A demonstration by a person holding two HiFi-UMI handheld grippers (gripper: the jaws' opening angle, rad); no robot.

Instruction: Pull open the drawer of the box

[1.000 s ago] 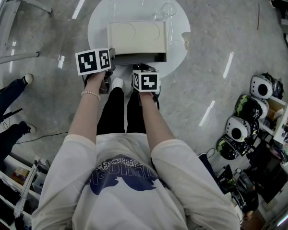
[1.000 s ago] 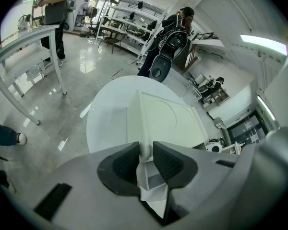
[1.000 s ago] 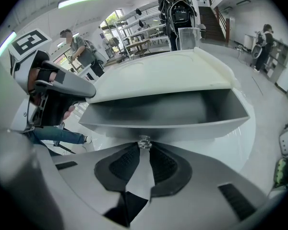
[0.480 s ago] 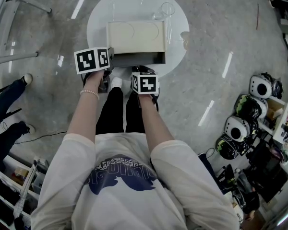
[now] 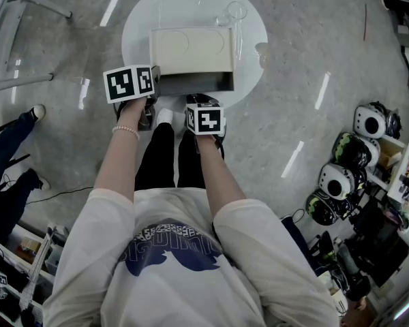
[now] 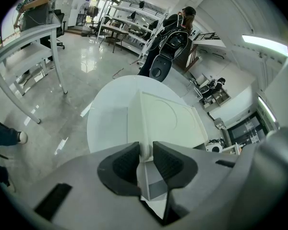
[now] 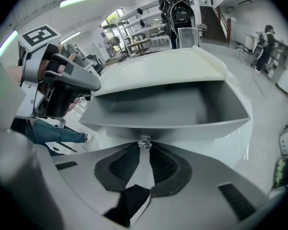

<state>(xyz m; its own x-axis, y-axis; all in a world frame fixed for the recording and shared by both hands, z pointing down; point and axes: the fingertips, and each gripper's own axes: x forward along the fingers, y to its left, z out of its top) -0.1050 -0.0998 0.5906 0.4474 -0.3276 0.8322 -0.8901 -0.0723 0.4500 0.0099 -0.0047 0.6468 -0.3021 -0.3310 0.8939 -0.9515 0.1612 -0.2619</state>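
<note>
A polished grey floor with strip-light glare surrounds a round white table (image 5: 249,33). Shelving and parked gear stand well off to the sides. The cream box (image 5: 194,50) sits mid-table, and a clear cup (image 5: 237,12) stands behind it near the far edge. The drawer (image 5: 194,82) stands out from the box's front toward the table's near edge, showing a bare grey inside.

The left gripper (image 6: 145,152) is at the box's left front corner. In the left gripper view its dark pads are clamped on that upright edge, bracing the box. The right gripper (image 7: 144,150) meets the middle of the drawer front, its jaws pinched nearly together on the small clear knob (image 7: 144,142), which sits right at the tips.

The pull itself looks to be the step in hand, and well along, since much of the drawer's inside already shows. If more travel remains, the next move calls for a straight draw toward the near edge. The left grip should stay firm so the box does not slide. The hold on the knob is shallow and could slip.
</note>
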